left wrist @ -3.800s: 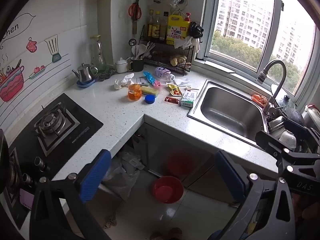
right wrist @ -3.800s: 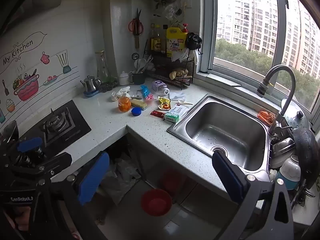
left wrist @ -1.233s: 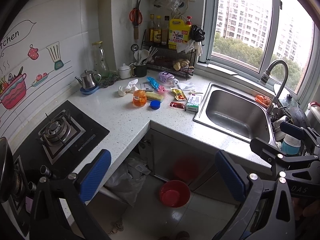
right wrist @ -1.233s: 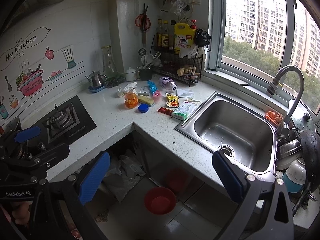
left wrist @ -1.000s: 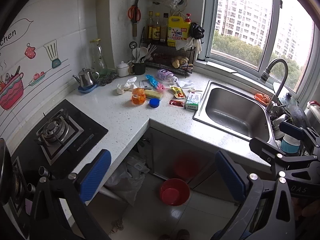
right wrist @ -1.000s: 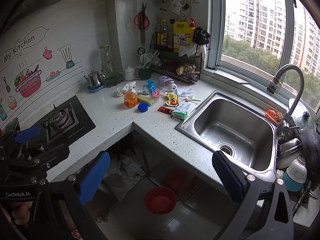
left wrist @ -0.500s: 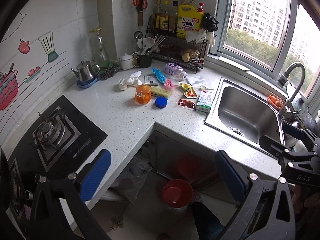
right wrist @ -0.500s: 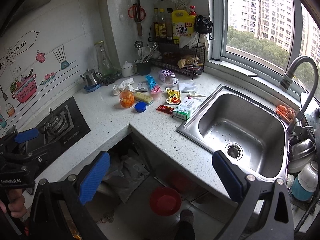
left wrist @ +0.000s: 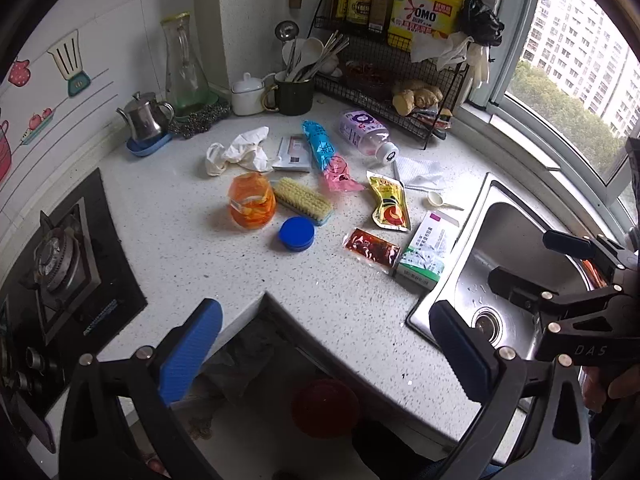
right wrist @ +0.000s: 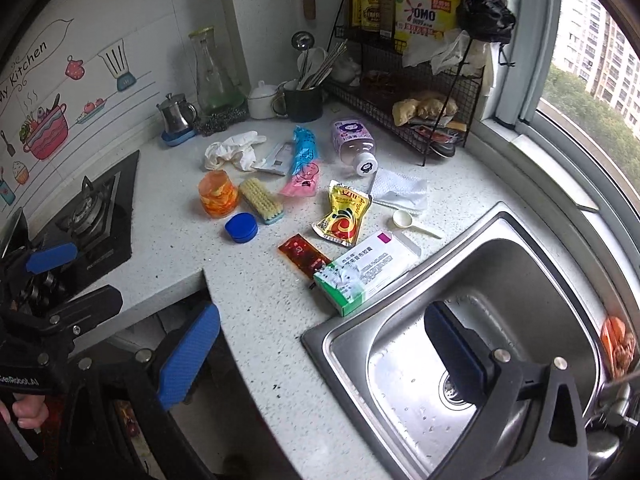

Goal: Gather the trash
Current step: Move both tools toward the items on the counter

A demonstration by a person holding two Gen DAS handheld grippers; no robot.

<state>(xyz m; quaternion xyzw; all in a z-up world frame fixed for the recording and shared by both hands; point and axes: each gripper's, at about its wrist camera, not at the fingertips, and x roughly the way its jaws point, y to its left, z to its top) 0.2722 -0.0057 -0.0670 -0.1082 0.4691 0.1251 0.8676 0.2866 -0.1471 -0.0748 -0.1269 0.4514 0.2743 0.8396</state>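
Note:
Trash lies on the white countertop [left wrist: 168, 208]: a green-and-white carton [left wrist: 426, 250] [right wrist: 366, 272] by the sink, a red sauce packet [left wrist: 371, 250] [right wrist: 304, 255], a yellow pouch [left wrist: 388, 202] [right wrist: 343, 216], a blue-pink wrapper [left wrist: 326, 156] [right wrist: 305, 162], a crumpled white glove [left wrist: 238, 154] [right wrist: 232, 151] and a purple bottle [left wrist: 366, 136] [right wrist: 355, 144] on its side. My left gripper [left wrist: 324, 356] is open and empty above the counter's inner corner. My right gripper [right wrist: 320, 356] is open and empty over the counter edge and sink, just short of the carton.
An orange jar [left wrist: 251, 206], a scrub brush [left wrist: 304, 200] and a blue lid [left wrist: 296, 233] sit among the trash. The steel sink [right wrist: 480, 320] is on the right, a gas hob [left wrist: 60, 264] on the left, a wire rack [left wrist: 400, 76] at the back. A red bin [left wrist: 325, 408] stands on the floor.
Both grippers have moved forward and down toward the countertop. The trash now looks much larger and closer. Both stay open and empty.

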